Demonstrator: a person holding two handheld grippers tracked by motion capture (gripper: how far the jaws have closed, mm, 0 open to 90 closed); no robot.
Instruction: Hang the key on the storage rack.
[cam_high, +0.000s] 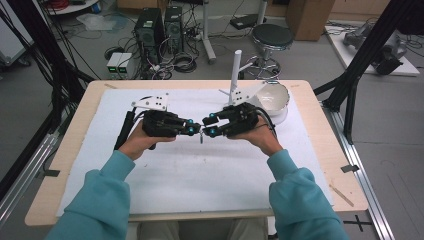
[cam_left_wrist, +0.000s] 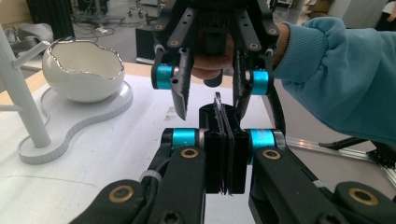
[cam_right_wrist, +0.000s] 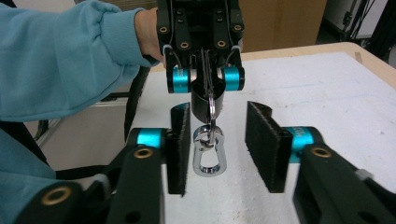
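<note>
sleeves (cam_high: 107, 195): teal fleece, soft, bulky, nearest the high camera, forearms resting low over the bench.
bench (cam_high: 320, 145): pale wood top, covered by a white foam-like mat (cam_high: 200, 165), matte, slightly pitted.
bowl (cam_left_wrist: 84, 70): white, glossy, jagged eggshell-like rim, sits on a white stand base with an upright post (cam_left_wrist: 21, 100), far right corner of the bench.
left hand-held gripper (cam_left_wrist: 225, 154): black jaws clenched on a thin metal ring, ring edge poking up between the pads.
right hand-held gripper (cam_right_wrist: 223, 149): released, rough black pads standing either side of the clasp, not touching it.
clasp (cam_right_wrist: 209, 154): small chrome snap hook, shiny, oval loop, hangs from the ring (cam_right_wrist: 211, 105) held in the left hand-held gripper, mid-air above the mat at bench centre.
risk: clasp swivels freely, so the closing pads may catch it crooked or knock it aside.
risk: smooth chrome could slip from the pads; thin ring could twist out of the left grip if pulled.
</note>
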